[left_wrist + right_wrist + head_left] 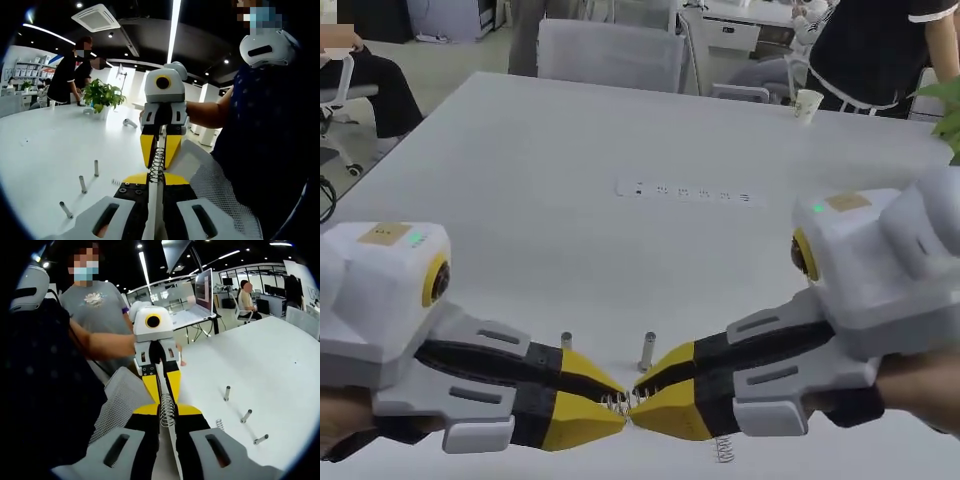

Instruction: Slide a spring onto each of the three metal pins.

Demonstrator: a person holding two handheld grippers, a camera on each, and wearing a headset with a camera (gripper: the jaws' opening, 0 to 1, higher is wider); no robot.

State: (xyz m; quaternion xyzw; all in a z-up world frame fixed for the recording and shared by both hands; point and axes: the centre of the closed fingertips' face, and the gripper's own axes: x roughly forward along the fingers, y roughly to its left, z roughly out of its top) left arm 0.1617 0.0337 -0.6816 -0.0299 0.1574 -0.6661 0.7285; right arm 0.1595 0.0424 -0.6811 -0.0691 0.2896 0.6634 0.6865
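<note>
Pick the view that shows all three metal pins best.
Right gripper view: all three metal pins show well lit and unobstructed on the white table. Left gripper view has all three too, lower left, slightly dimmer. Head view shows two.
</note>
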